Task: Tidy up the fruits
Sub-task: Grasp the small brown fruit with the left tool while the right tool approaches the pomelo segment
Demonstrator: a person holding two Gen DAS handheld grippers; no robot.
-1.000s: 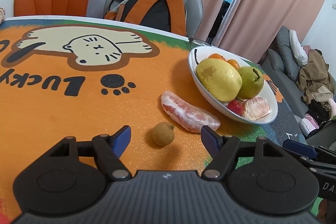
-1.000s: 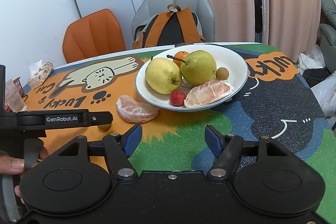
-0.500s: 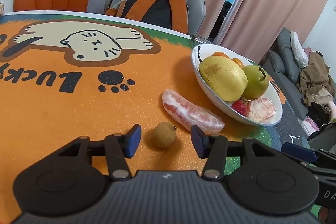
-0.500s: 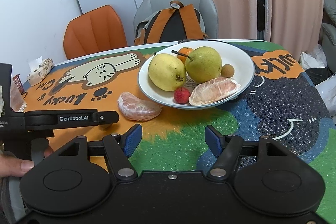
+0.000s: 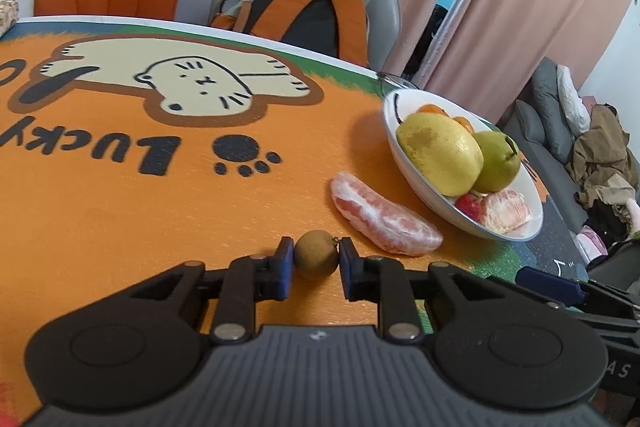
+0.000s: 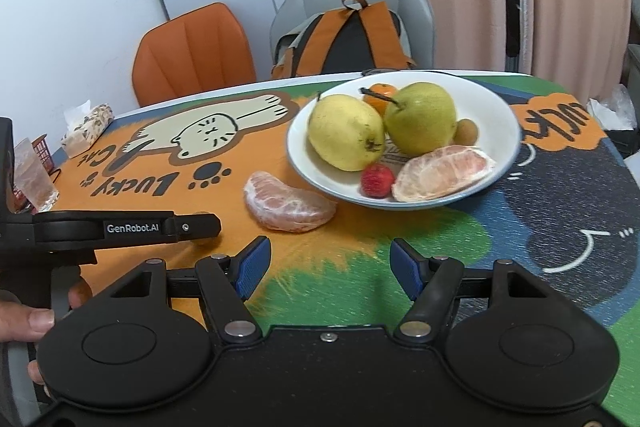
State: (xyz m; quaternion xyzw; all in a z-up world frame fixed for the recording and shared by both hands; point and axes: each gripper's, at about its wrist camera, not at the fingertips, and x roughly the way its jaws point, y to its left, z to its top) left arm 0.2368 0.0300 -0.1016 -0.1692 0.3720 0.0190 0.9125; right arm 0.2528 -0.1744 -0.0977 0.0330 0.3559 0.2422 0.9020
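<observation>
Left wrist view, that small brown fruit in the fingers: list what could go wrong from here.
1. The longan is round and pinched only at its sides by the left gripper, whose fingers have just closed; it may pop out on lifting.
2. The pomelo segment lies close beside it on the table and could get nudged.
3. The bowl is already crowded, so a dropped longan might roll out.

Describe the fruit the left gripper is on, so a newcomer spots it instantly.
Start at the white bowl of fruit on the cat-print table. Nearer the camera lies a peeled pomelo segment; just beside it the longan sits between the left gripper's jaws: small, round, brown, unlike the pink wedge.
</observation>
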